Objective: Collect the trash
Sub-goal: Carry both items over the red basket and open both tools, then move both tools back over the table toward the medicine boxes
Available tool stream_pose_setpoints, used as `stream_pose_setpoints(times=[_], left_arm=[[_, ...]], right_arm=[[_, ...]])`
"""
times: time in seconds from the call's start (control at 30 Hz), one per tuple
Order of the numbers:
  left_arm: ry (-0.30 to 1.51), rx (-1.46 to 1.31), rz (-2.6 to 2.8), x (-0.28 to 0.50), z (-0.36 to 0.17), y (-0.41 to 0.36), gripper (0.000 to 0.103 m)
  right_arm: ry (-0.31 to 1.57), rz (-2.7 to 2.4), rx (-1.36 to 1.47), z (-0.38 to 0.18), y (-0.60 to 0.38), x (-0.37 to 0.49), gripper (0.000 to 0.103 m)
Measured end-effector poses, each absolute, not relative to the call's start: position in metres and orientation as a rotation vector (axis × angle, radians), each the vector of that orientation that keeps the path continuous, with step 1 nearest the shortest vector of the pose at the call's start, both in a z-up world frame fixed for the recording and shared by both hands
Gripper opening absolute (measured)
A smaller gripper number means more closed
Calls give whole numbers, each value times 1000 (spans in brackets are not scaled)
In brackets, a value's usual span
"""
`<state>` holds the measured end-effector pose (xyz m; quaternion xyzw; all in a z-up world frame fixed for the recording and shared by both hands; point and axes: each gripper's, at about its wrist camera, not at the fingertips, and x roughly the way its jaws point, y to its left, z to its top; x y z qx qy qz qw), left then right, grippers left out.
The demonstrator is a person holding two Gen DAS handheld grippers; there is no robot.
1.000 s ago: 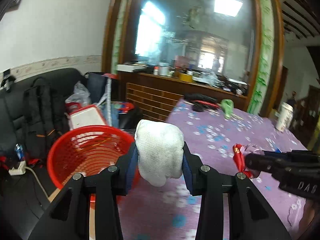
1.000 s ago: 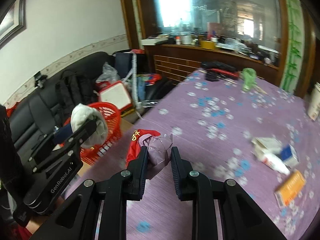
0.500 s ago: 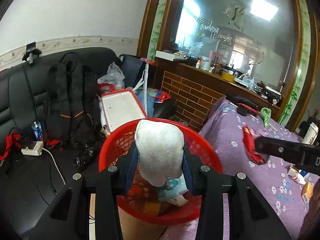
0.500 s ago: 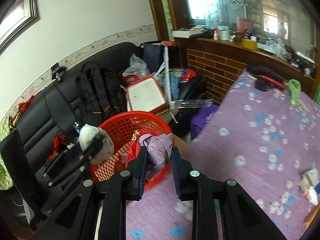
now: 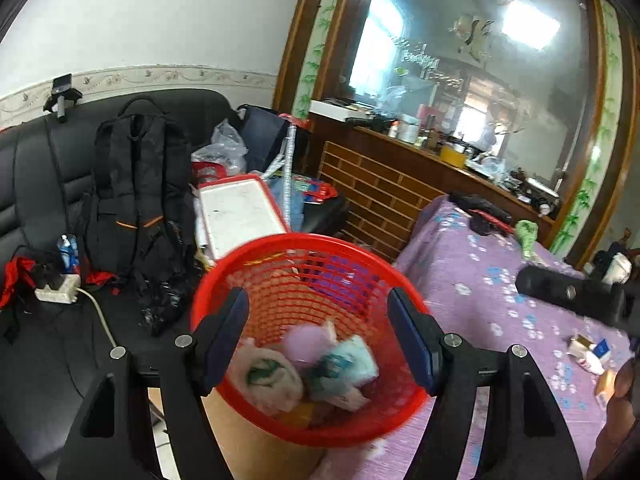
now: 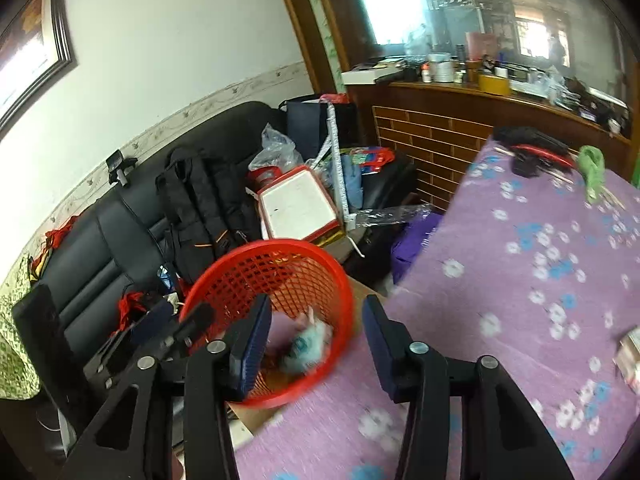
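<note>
A red mesh basket stands beside the purple flowered table. My left gripper hovers over its mouth, jaws opening, nothing between them. Below it lie a crumpled white wad, a pale purple wrapper and teal-printed packets. In the right wrist view the same basket sits just past my right gripper, whose jaws are also opening and hold nothing. Blurred trash shows inside the basket. The left gripper reaches over the basket's left rim.
A black sofa with a backpack, bags and a white tray lies behind the basket. More trash sits on the table at right. A cardboard box stands under the basket. A wooden counter lines the back.
Both grippers swung from the table to the basket. The left one opened and let the white wad fall in; the right one opened and dropped the red and purple wrapper.
</note>
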<state>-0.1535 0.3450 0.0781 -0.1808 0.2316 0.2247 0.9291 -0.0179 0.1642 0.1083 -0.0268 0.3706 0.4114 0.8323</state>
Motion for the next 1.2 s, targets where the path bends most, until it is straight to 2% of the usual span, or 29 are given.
stream_pose_setpoints(times=[0.1,0.2,0.33,0.47,0.8,1.03,1.2], left_arm=[[489,-338,408,-150,80,319,73],[506,-299,349,-144,80,286,79],[544,-236,253,-130,78,237,80],[583,-166,144,-118,73,182,82],[657,7,-103,-103,57,52,83],[713,68,-162,-99,38,12,83],[714,68,-162,-100,40,10,83]], right_arm=[[790,826,-59,101,129,-22,56],[803,768,-46,93,89,-26,56],[814,673,-30,85,41,-29,56],[815,583,23,81,-13,-33,62],[813,313,167,76,-143,-38,65],[843,166,314,70,-213,-19,72],[887,110,354,62,-222,11,77]])
